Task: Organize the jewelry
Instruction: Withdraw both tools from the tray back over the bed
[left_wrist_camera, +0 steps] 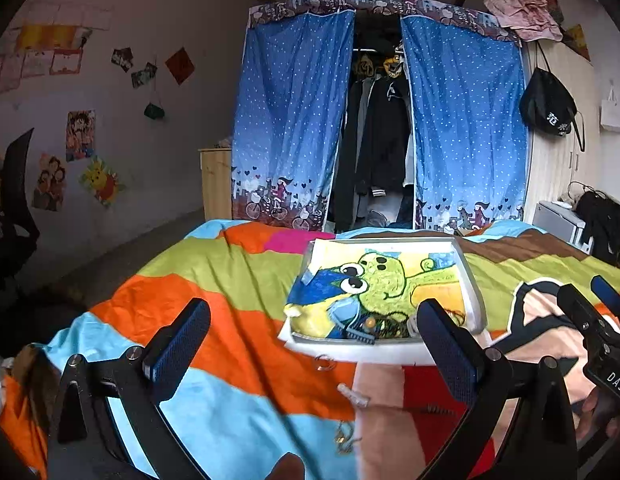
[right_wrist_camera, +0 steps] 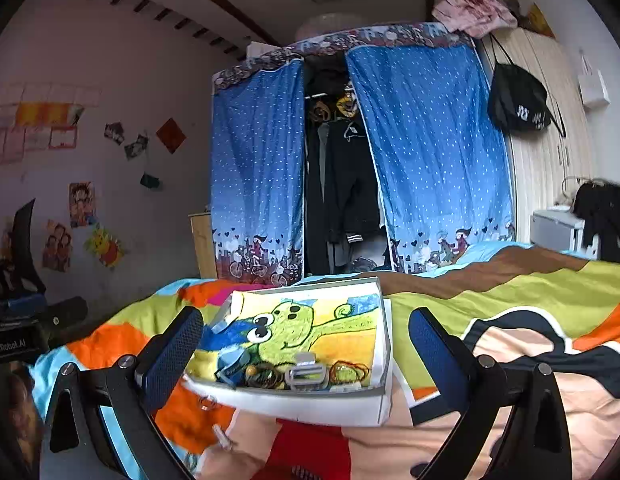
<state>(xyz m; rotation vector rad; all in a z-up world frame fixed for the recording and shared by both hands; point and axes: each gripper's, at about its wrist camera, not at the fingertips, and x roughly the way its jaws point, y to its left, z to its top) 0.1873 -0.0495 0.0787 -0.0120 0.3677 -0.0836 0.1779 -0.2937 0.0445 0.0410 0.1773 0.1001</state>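
A shallow white box [left_wrist_camera: 476, 300] [right_wrist_camera: 384, 344] lined with a green cartoon drawing lies on the colourful bedspread. Hair ties, clips and a comb are piled at its near edge [left_wrist_camera: 374, 326] [right_wrist_camera: 306, 374]. A small ring [left_wrist_camera: 325, 362] [right_wrist_camera: 208, 402], a pale clip [left_wrist_camera: 352, 395] [right_wrist_camera: 222, 438] and a gold chain [left_wrist_camera: 344, 438] lie loose on the cover in front of the box. My left gripper [left_wrist_camera: 314, 352] is open and empty above these loose pieces. My right gripper [right_wrist_camera: 306, 360] is open and empty, just short of the box; it also shows at the right edge of the left wrist view [left_wrist_camera: 598, 320].
The bedspread [left_wrist_camera: 214, 280] [right_wrist_camera: 510, 300] covers the whole bed. Beyond the bed stands a cloth wardrobe with blue curtains [left_wrist_camera: 294, 120] [right_wrist_camera: 258, 168]. A black chair [left_wrist_camera: 14, 216] stands at the left wall. A white cabinet [right_wrist_camera: 554, 228] stands at the right.
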